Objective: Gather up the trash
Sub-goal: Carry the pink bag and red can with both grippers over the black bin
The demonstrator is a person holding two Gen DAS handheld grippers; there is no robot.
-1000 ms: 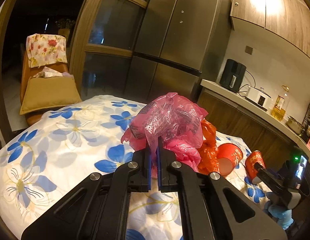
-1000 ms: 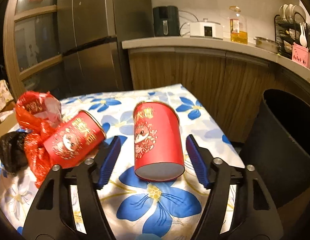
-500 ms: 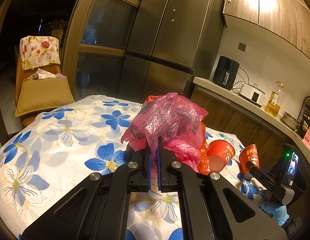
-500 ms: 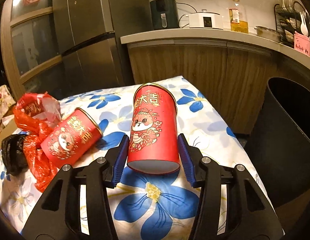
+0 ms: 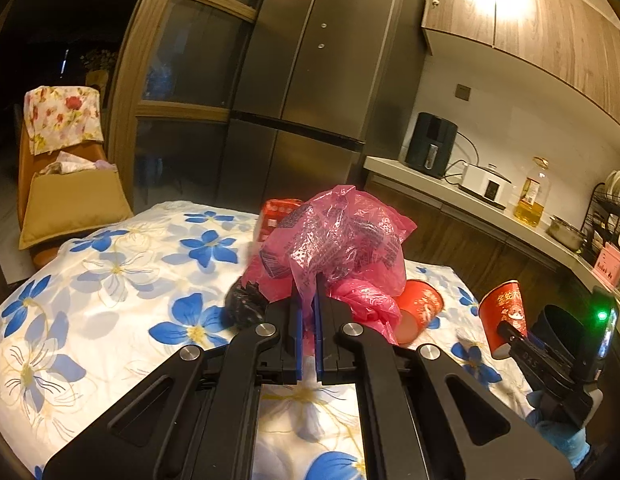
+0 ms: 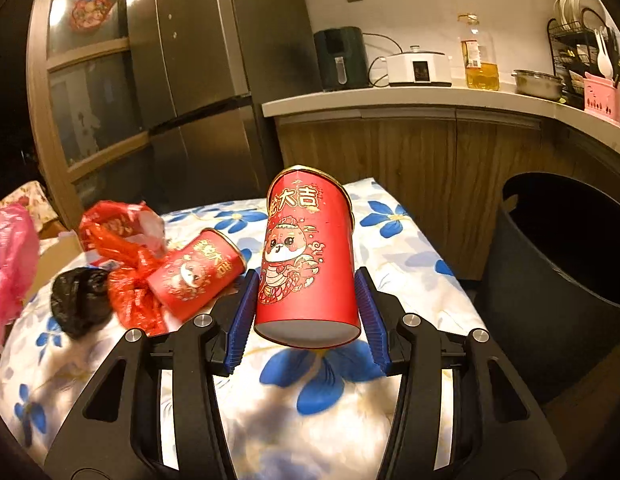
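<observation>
Right claw (image 6: 306, 312) clamped on the smooth red cylindrical paper cup (image 6: 306, 256), axis near upright, lifted above the floral-clothed surface (image 6: 389, 248); left claw (image 5: 307, 312) pinched together on crinkled pink plastic bag (image 5: 341, 244).

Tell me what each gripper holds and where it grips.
The left gripper pinches the pink plastic bag by a fold of film. The right gripper clamps the red paper cup across its sides near the base.

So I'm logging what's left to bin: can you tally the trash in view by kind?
Red paper cups: 2, one held, one lying
Pink plastic bags: 1
Red plastic bags: 1
Black plastic bags: 1
Total: 5
</observation>
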